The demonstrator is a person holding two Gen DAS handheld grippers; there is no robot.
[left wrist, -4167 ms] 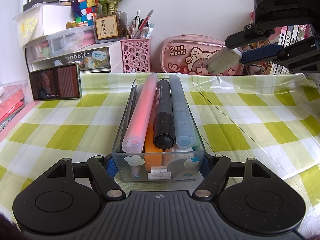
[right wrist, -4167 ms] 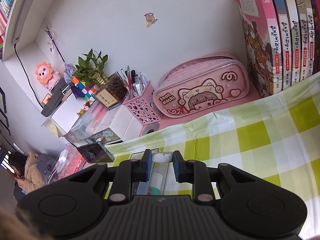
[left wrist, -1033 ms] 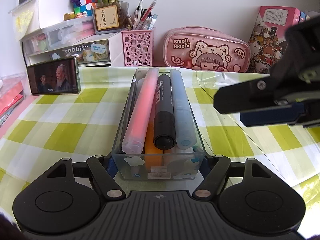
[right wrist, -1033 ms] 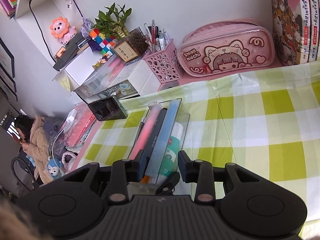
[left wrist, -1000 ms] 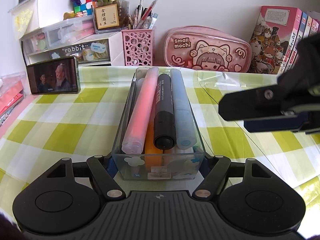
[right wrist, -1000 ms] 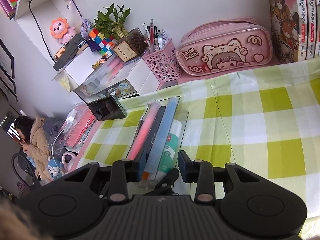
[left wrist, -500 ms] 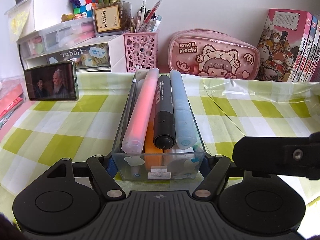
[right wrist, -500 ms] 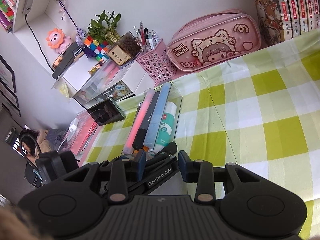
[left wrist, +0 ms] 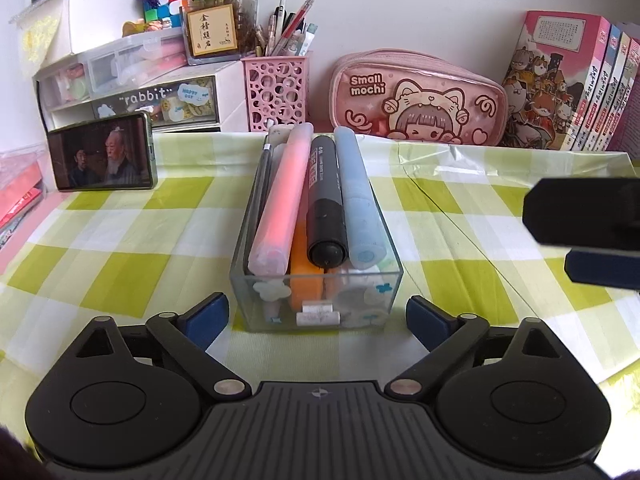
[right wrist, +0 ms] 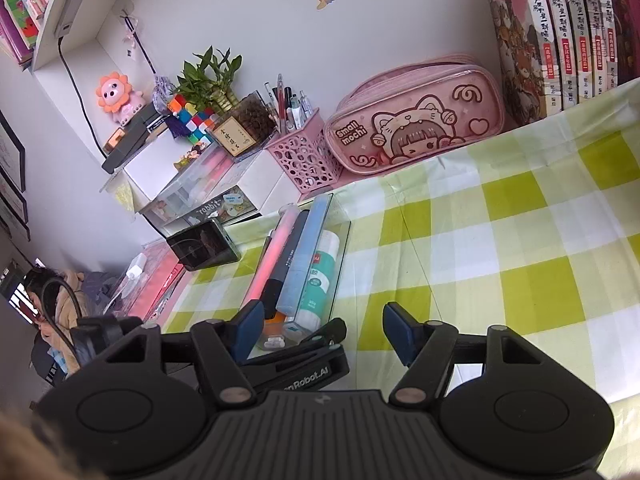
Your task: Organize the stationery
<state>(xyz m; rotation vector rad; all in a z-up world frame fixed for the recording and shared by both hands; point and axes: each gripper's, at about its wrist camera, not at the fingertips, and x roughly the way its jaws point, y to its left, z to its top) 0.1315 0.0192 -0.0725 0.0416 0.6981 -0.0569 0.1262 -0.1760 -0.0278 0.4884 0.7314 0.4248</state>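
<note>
Left wrist view, clear rectangular box (left wrist: 316, 280) of round markers between just-spread left gripper (left wrist: 317, 317) fingers, untouched; right wrist view alone shows green-white glue tube (right wrist: 320, 276), right gripper (right wrist: 323, 330) just spread, empty.

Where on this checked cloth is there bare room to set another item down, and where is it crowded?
Bare checked cloth lies right of the clear box, up to the books and pink pencil case. A smaller bare patch lies left of the box, in front of the phone. The back edge is crowded: drawers, pen cup, case, books. The box is packed with markers.
</note>
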